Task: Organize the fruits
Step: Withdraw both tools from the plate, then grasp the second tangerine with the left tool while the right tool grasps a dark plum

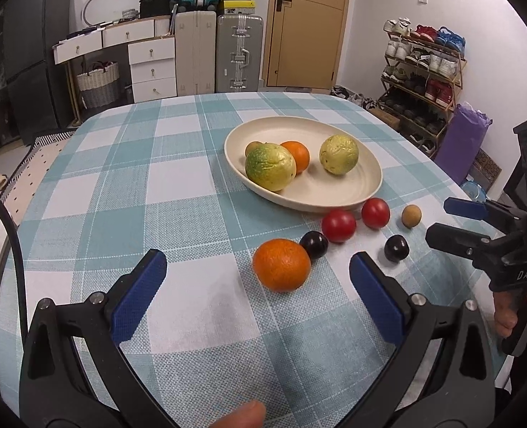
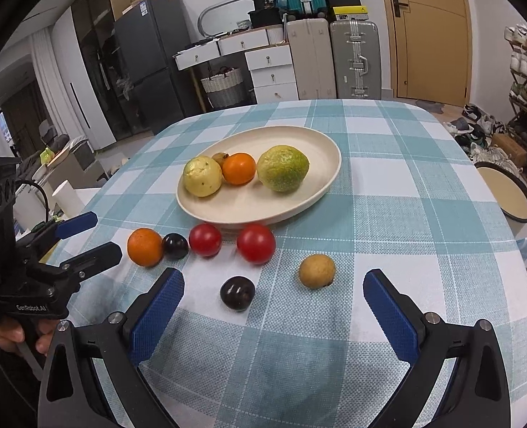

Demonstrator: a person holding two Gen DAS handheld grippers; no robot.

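A cream oval plate holds two yellow-green fruits, an orange and a small brown fruit. On the checked cloth in front of it lie an orange, two red tomatoes, two dark plums and a tan round fruit. My left gripper is open and empty, just short of the loose orange. My right gripper is open and empty, with a plum and the tan fruit ahead between its fingers.
The right gripper also shows at the right edge of the left wrist view; the left gripper shows at the left of the right wrist view. Suitcases, drawers, a door and a shoe rack stand beyond the table.
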